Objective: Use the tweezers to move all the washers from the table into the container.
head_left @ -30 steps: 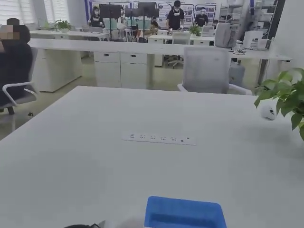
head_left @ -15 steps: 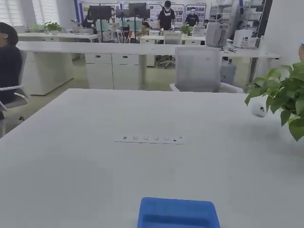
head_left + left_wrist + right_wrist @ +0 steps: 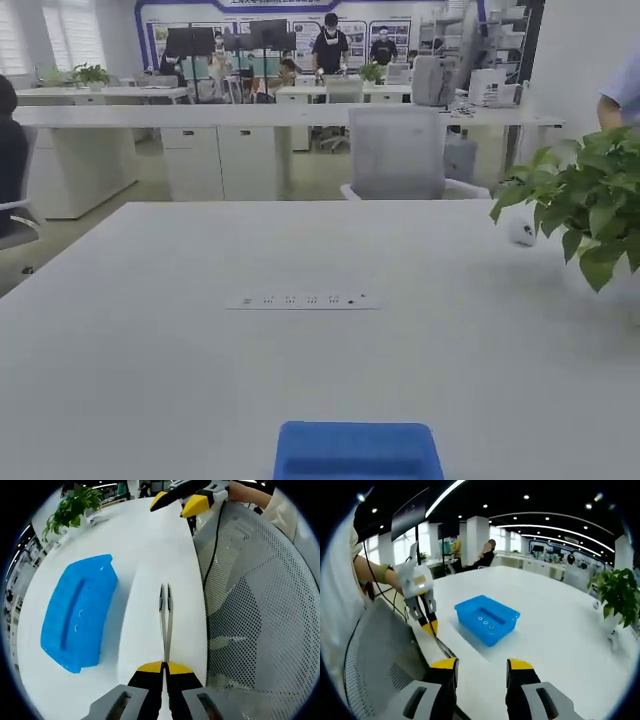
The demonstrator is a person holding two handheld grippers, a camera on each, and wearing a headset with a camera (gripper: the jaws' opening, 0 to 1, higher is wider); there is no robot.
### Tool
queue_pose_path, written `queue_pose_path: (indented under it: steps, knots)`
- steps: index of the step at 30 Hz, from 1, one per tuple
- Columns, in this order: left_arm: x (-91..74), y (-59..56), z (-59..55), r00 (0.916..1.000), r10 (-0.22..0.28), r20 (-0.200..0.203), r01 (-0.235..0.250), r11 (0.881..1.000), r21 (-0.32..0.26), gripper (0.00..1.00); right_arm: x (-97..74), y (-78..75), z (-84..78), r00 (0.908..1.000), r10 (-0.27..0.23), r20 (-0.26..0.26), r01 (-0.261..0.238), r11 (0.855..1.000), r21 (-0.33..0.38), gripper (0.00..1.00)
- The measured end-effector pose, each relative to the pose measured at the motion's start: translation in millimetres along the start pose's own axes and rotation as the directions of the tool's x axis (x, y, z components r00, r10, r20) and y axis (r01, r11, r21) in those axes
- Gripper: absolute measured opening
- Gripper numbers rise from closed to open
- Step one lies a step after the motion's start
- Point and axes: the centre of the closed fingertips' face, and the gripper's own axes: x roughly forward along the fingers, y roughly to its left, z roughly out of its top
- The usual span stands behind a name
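My left gripper (image 3: 165, 669) is shut on a pair of metal tweezers (image 3: 165, 622), whose closed tips point out over the white table (image 3: 150, 545) with nothing visible between them. The blue container (image 3: 77, 612) lies to their left, with a few washers (image 3: 79, 620) on its floor. In the right gripper view my right gripper (image 3: 482, 665) stands open and holds nothing, low by the table's near edge. That view has the container (image 3: 487, 617), the washers (image 3: 485, 622), the left gripper (image 3: 431, 626) and the tweezers (image 3: 445, 647). The head view catches the container (image 3: 357, 452) at the bottom edge.
A grey mesh chair (image 3: 260, 610) sits close beside both grippers at the table's edge. A potted plant (image 3: 585, 205) and a small white round object (image 3: 522, 232) stand at the far right. A socket strip (image 3: 303, 300) is set into the table's middle.
The head camera has swung, so the whole picture has slid left and the plant shows more. Container and socket strip keep their places on the table.
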Motion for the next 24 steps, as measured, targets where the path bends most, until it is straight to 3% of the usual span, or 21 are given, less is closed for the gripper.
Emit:
queue_pose_path:
  steps: [8, 11, 13, 15, 17, 18, 19, 20, 21, 23, 24]
  knots:
    - [-2.6, 1.8, -3.3, 0.9992, 0.014, -0.037, -0.014, 1.0, -0.004, 0.0, -0.3, -1.6, 4.2, 0.9996, -0.005, 0.028, 0.005, 1.0, -0.002, 0.35]
    - [-6.3, -0.1, -1.4, 0.9994, 0.032, -0.011, -0.033, 0.998, -0.058, 0.0, -0.9, -0.9, 5.3, 0.9988, 0.004, 0.048, -0.005, 1.0, 0.02, 0.37]
    - [-11.0, -1.1, -1.1, 0.9982, 0.058, 0.014, -0.056, 0.994, -0.098, 0.05, -1.7, -2.1, 5.9, 0.9981, 0.005, 0.061, -0.008, 0.999, 0.034, 0.38]
    - [-19.5, -2.2, -1.2, 0.9944, 0.096, 0.044, -0.088, 0.983, -0.162, 0.1, -2.7, -3.3, 6.3, 0.9975, 0.006, 0.071, -0.01, 0.998, 0.055, 0.38]
    - [-31.3, -2.6, 2.8, 0.9811, 0.155, 0.115, -0.126, 0.965, -0.231, 0.13, -3.1, -3.9, 7.3, 0.9967, 0.006, 0.082, -0.011, 0.998, 0.066, 0.4]
    - [-38.4, -4.1, 2.3, 0.972, 0.183, 0.147, -0.135, 0.948, -0.289, 0.16, -2.9, -4.3, 7.8, 0.9962, 0.004, 0.087, -0.011, 0.997, 0.073, 0.41]
    - [-41.2, -3.2, 1.8, 0.9664, 0.202, 0.159, -0.145, 0.938, -0.316, 0.18, -2.8, -4.6, 8.0, 0.9959, 0.006, 0.09, -0.013, 0.997, 0.075, 0.41]
    - [-49.6, -1.8, 1.7, 0.9472, 0.251, 0.2, -0.162, 0.912, -0.376, 0.22, -2.7, -4.7, 8.3, 0.9957, 0.007, 0.092, -0.014, 0.997, 0.076, 0.43]
    - [-54.7, -3.0, 1.6, 0.9354, 0.27, 0.229, -0.157, 0.896, -0.416, 0.23, -2.2, -3.5, 9.3, 0.9954, 0.008, 0.096, -0.015, 0.997, 0.078, 0.43]
    - [-69.0, -1.9, -2.4, 0.8983, 0.338, 0.281, -0.155, 0.841, -0.518, 0.26, -2.4, -4.5, 10.1, 0.9949, 0.007, 0.1, -0.015, 0.997, 0.08, 0.45]
    - [-78.4, -0.6, -3.5, 0.869, 0.382, 0.314, -0.154, 0.812, -0.563, 0.26, -2.5, -5.8, 11.0, 0.9944, 0.004, 0.106, -0.012, 0.997, 0.082, 0.46]
